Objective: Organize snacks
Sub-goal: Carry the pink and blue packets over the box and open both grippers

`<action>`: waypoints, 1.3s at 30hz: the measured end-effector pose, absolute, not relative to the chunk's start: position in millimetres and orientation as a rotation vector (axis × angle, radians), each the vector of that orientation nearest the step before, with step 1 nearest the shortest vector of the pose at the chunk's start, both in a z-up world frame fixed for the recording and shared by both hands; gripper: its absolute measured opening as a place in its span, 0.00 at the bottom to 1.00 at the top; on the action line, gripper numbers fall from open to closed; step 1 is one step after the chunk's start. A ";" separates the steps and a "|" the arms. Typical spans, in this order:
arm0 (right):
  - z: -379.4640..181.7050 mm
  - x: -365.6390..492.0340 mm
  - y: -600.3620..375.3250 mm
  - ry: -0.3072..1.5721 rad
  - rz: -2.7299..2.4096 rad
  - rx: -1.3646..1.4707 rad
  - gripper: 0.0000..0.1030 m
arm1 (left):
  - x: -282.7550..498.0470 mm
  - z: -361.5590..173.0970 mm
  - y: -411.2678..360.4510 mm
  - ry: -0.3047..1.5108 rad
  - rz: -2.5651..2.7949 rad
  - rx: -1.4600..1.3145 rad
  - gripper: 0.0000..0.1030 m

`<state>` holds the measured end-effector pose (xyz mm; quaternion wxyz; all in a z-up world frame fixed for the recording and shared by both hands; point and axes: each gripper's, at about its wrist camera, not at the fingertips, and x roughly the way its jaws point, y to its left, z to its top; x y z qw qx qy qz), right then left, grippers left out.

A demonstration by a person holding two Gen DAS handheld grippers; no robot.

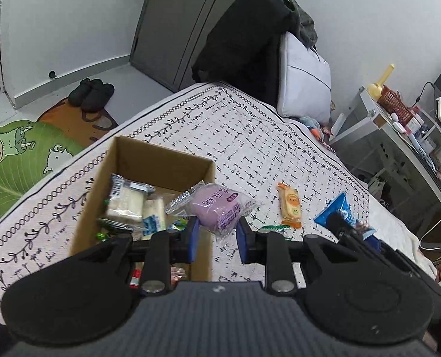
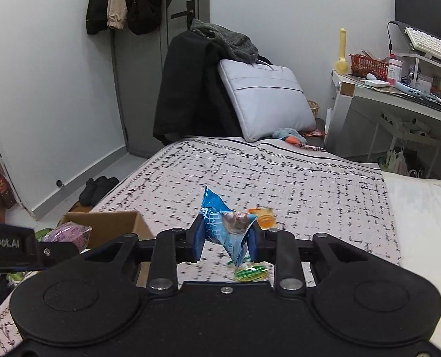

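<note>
My left gripper (image 1: 217,235) is shut on a purple snack packet (image 1: 217,211), held over the right rim of an open cardboard box (image 1: 149,160) that holds several wrapped snacks. The purple packet (image 2: 68,233) and box (image 2: 116,223) also show at the left of the right wrist view. My right gripper (image 2: 226,242) is shut on a blue snack packet (image 2: 226,226), lifted above the bed cover. In the left wrist view that blue packet (image 1: 339,209) shows at the right, with the right gripper's black fingertip in front of it. An orange snack (image 1: 291,208) and a green candy (image 2: 250,272) lie on the cover.
The patterned bed cover (image 1: 250,136) spreads ahead. A grey laptop bag (image 2: 265,98) and dark clothes (image 2: 190,83) lean at the far end. A cluttered white desk (image 2: 398,95) stands right of the bed. Slippers (image 1: 91,93) and a green rug (image 1: 18,151) lie on the floor at left.
</note>
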<state>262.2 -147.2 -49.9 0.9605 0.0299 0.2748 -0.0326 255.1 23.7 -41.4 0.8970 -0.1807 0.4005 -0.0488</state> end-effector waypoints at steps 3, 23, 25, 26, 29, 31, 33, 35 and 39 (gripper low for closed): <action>-49.9 258.8 -133.3 0.555 -0.048 0.058 0.27 | 253.6 -38.4 34.3 0.821 -0.097 -0.376 0.25; -60.2 262.8 -75.7 0.554 -0.004 0.050 0.27 | 278.0 -55.1 78.4 0.863 -0.098 -0.374 0.25; -63.4 266.0 -72.5 0.563 0.004 0.055 0.27 | 283.0 -59.7 82.4 0.873 -0.097 -0.375 0.25; -64.8 268.2 -70.7 0.566 0.008 0.055 0.27 | 285.4 -62.1 83.7 0.878 -0.096 -0.374 0.25; -69.3 273.7 -66.4 0.579 0.022 0.058 0.27 | 293.8 -68.3 85.4 0.895 -0.097 -0.371 0.25; -72.8 276.9 -64.5 0.590 0.032 0.064 0.27 | 300.4 -71.7 83.9 0.905 -0.101 -0.365 0.25; -76.3 279.6 -62.2 0.600 0.042 0.065 0.27 | 306.4 -74.9 81.2 0.914 -0.107 -0.359 0.25; -79.9 281.7 -59.7 0.609 0.051 0.065 0.27 | 312.8 -77.4 79.1 0.920 -0.112 -0.356 0.25; -87.6 288.1 -58.0 0.628 0.058 0.071 0.27 | 326.3 -81.7 74.8 0.929 -0.119 -0.350 0.25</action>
